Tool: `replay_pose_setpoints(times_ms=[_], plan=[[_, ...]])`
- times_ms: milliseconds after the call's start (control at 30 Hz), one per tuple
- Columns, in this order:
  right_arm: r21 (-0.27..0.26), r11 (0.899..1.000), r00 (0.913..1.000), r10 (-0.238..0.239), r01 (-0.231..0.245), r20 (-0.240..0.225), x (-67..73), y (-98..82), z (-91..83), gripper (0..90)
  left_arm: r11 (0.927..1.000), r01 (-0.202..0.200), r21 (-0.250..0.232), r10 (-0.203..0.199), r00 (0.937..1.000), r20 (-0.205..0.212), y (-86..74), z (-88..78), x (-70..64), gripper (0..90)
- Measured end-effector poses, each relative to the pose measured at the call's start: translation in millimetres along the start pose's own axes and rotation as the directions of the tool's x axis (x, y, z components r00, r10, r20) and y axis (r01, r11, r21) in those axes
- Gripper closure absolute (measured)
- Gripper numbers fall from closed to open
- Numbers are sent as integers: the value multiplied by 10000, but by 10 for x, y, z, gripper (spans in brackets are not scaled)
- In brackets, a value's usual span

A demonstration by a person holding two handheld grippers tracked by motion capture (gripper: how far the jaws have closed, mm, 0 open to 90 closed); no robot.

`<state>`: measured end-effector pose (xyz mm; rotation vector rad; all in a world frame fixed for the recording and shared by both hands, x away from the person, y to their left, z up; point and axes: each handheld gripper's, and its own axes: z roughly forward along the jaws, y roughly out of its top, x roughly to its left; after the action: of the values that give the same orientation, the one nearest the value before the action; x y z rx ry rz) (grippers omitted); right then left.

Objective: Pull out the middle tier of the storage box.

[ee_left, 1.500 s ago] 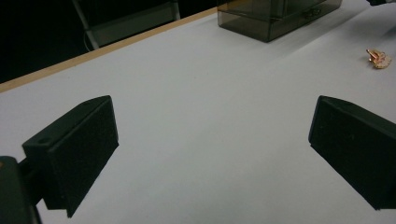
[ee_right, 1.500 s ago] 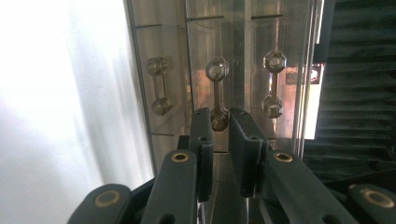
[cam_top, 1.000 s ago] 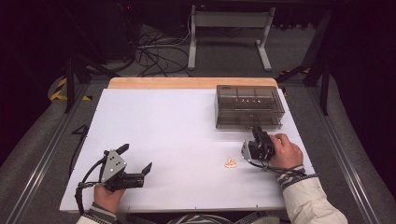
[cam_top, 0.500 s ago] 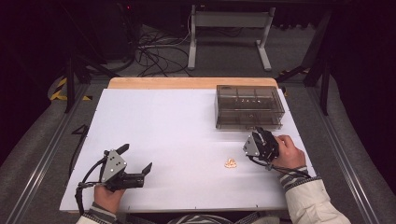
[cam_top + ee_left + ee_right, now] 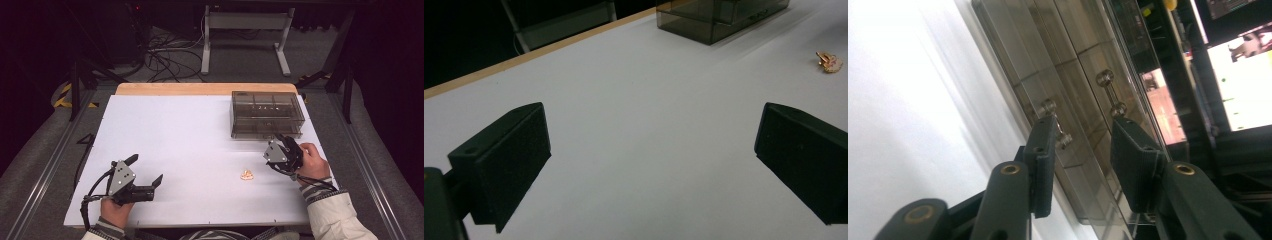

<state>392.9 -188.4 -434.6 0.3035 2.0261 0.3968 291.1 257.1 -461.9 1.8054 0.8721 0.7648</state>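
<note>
right tool [image 5: 283, 145] higher, nearer the drawer box [image 5: 266, 114], jaws just opening, empty

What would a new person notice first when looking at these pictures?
Probably the smoky transparent drawer box at the far right of the white table, because the right gripper points at its front, fingers parted with nothing between them near a drawer handle. Next, the small golden trinket alone on the table near that hand. The left gripper waits wide open at the near left.

A lab or workshop: a white table [image 5: 200, 150] among dark metal framing [image 5: 345, 60], loose floor cables [image 5: 165, 60].
</note>
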Motion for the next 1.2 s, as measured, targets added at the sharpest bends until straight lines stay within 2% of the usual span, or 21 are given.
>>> replay_pose_setpoints(times_ms=[133, 233, 333, 367, 433, 500, 533, 567, 667, 700, 767, 800, 833, 900, 1033, 1100, 1133, 1167, 1200], plan=[[-144, 9993, 9991, 355, -358, -244, -49, 10, -33, 588, 10000, 0, 6, 0, 10000, -9, 0, 2, -1, 23], [-193, 9990, 9988, 395, -400, -279, -71, 16, -45, 565, 10000, 1, 11, -1, 10000, -6, 0, 3, -1, 23], [-144, 9970, 9924, 749, -766, -973, -113, 31, -49, 563, 10000, -4, 5, 4, 10000, -2, 0, 1, -2, 23], [-144, 9970, 9924, 749, -766, -973, -113, 31, -49, 563, 10000, -4, 5, 4, 10000, -2, 0, 1, -2, 23], [-47, 9934, 9808, 1123, -1145, -1595, -140, 44, -41, 563, 10000, 4, 6, -4, 10000, -9, 0, 1, 0, 23], [-195, 9919, 9761, 1198, -1253, -1811, -172, 48, -54, 563, 10000, -1, 6, 1, 10000, -11, 0, 1, 0, 23], [-305, 9864, 9662, 1520, -1618, -2081, -193, 57, -64, 560, 10000, -1, 8, 1, 10000, -14, 0, 1, -1, 23], [-344, 9852, 9649, 1573, -1681, -2105, -214, 58, -71, 557, 10000, 2, 7, -2, 10000, -7, 0, 1, -1, 23], [-431, 9784, 9529, 1865, -2023, -2390, -261, 66, -83, 547, 10000, -10, -3, 10, 10000, -4, 1, 1, -2, 23], [-431, 9784, 9529, 1865, -2023, -2390, -261, 66, -83, 547, 10000, -10, -3, 10, 10000, -4, 1, 1, -2, 23], [-425, 9727, 9384, 2080, -2281, -2760, -294, 69, -85, 545, 10000, -9, -7, 9, 10000, -22, 2, -2, -2, 23], [-429, 9632, 9137, 2370, -2654, -3300, -344, 62, -75, 539, 10000, -4, -11, 4, 10000, -29, 2, -3, -1, 23], [-413, 9582, 9004, 2505, -2830, -3557, -364, 59, -72, 538, 10000, 44, 5, -44, 10000, 2, 1, -2, -2, 24], [-351, 9513, 8811, 2693, -3062, -3889, -400, 53, -66, 538, 10000, 16, 26, -16, 10000, 2, 0, 1, -1, 24], [-223, 9450, 8547, 2848, -3262, -4341, -460, 47, -40, 531, 10000, -3, 19, 3, 10000, -20, 1, 4, 1, 23], [-144, 9440, 8461, 2885, -3295, -4483, -485, 47, -26, 522, 10000, 28, 30, -28, 10000, -3, 0, 3, 0, 24], [-144, 9440, 8461, 2885, -3295, -4483, -485, 47, -26, 522, 10000, 34, 28, -34, 10000, -8, 0, 3, 0, 24], [-44, 9435, 8349, 2910, -3314, -4672, -510, 47, -5, 513, 10000, 37, 26, -37, 10000, -11, 0, 3, 0, 24], [9, 9430, 8299, 2934, -3328, -4745, -517, 47, 7, 511, 10000, 36, 29, -36, 10000, -16, 0, 3, 0, 24]])
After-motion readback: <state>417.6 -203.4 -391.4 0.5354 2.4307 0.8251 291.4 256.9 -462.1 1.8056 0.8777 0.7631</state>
